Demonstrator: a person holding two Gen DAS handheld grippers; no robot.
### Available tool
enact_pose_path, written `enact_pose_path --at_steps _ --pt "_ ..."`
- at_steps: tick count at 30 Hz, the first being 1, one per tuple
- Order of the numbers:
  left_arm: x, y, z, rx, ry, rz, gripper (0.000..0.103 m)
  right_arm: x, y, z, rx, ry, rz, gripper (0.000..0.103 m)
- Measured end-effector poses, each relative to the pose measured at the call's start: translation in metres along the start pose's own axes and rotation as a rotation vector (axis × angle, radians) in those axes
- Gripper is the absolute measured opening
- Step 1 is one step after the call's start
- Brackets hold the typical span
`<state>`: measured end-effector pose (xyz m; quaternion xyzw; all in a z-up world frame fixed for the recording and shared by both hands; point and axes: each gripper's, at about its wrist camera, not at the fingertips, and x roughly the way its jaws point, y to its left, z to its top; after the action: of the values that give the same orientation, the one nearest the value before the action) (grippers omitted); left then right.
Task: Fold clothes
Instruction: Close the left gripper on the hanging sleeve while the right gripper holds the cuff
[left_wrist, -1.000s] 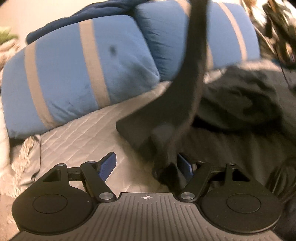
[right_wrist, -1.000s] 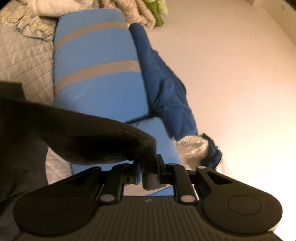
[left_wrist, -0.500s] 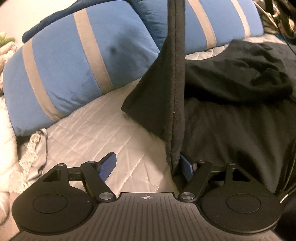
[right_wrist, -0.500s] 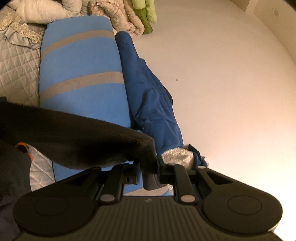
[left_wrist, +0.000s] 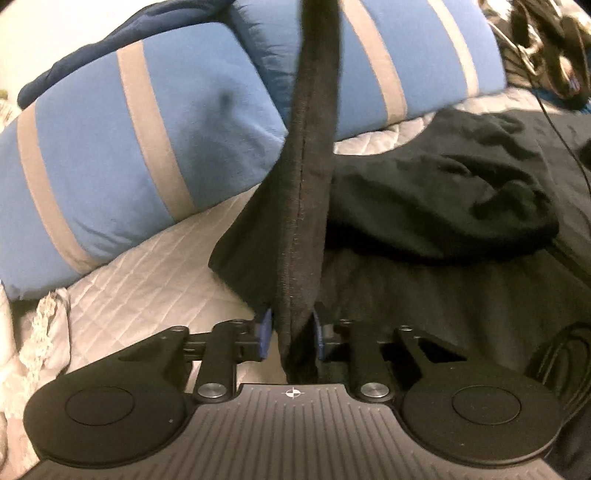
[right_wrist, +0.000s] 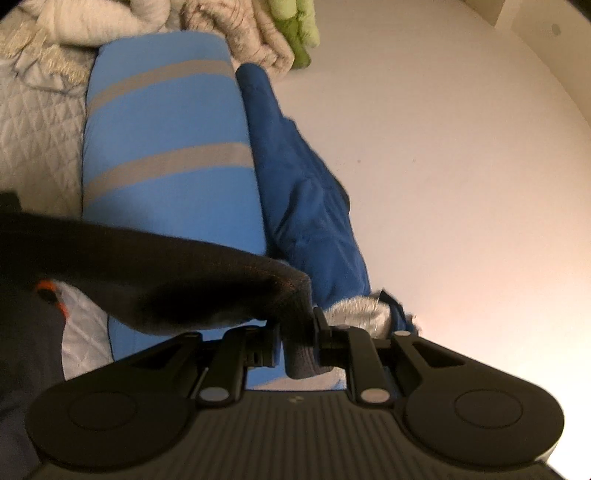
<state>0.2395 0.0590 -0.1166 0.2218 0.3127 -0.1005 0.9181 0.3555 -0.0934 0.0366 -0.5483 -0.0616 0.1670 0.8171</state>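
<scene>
On my left wrist camera, the left gripper (left_wrist: 291, 334) has its fingers pinched on a black garment (left_wrist: 308, 192), which runs taut up out of frame. Only here do I see the dark heap of clothing (left_wrist: 443, 206) on the grey quilt (left_wrist: 147, 280), with the striped blue pillows (left_wrist: 122, 147) behind.

On my right wrist camera, the right gripper (right_wrist: 297, 343) clamps the garment's ribbed cuff (right_wrist: 299, 354). This view alone shows a blue jacket (right_wrist: 303, 199) against the wall (right_wrist: 443, 147); the stretched fabric blocks the lower left.
</scene>
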Motion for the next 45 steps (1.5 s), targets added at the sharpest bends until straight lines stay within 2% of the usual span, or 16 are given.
enact_pose_path --at_steps 4,9,21,31,39,40,41,42,44,45 --pt "-0.004 0.003 -0.002 -0.001 -0.001 0.018 0.007 0.003 0.005 -0.030 0.003 0.060 0.036 0.016" --pt "-0.007 0.005 -0.003 0.007 0.008 0.042 0.006 -0.008 0.022 -0.074 -0.003 0.124 0.108 0.016" --pt "-0.008 0.012 -0.005 -0.018 0.029 0.043 0.006 -0.078 0.091 -0.161 0.020 0.219 0.309 0.015" --pt "-0.003 0.015 -0.008 -0.008 0.042 0.062 0.006 -0.134 0.148 -0.185 -0.019 0.240 0.525 0.013" --pt "-0.003 0.011 -0.011 0.047 0.045 0.045 0.009 -0.142 0.144 -0.185 -0.034 0.263 0.646 0.012" --pt "-0.003 0.010 -0.012 0.065 0.044 0.040 0.010 -0.143 0.141 -0.184 -0.018 0.265 0.652 0.026" --pt "-0.003 0.008 -0.012 0.086 0.048 0.040 0.010 -0.142 0.135 -0.184 0.015 0.273 0.657 0.035" --pt "-0.003 0.005 -0.013 0.107 0.055 0.043 0.013 -0.141 0.128 -0.185 0.051 0.281 0.665 0.039" --pt "-0.006 0.000 -0.014 0.142 0.059 0.055 0.025 -0.140 0.108 -0.187 0.140 0.294 0.674 0.048" --pt "-0.009 -0.001 -0.014 0.155 0.053 0.056 0.033 -0.141 0.095 -0.188 0.194 0.295 0.670 0.059"
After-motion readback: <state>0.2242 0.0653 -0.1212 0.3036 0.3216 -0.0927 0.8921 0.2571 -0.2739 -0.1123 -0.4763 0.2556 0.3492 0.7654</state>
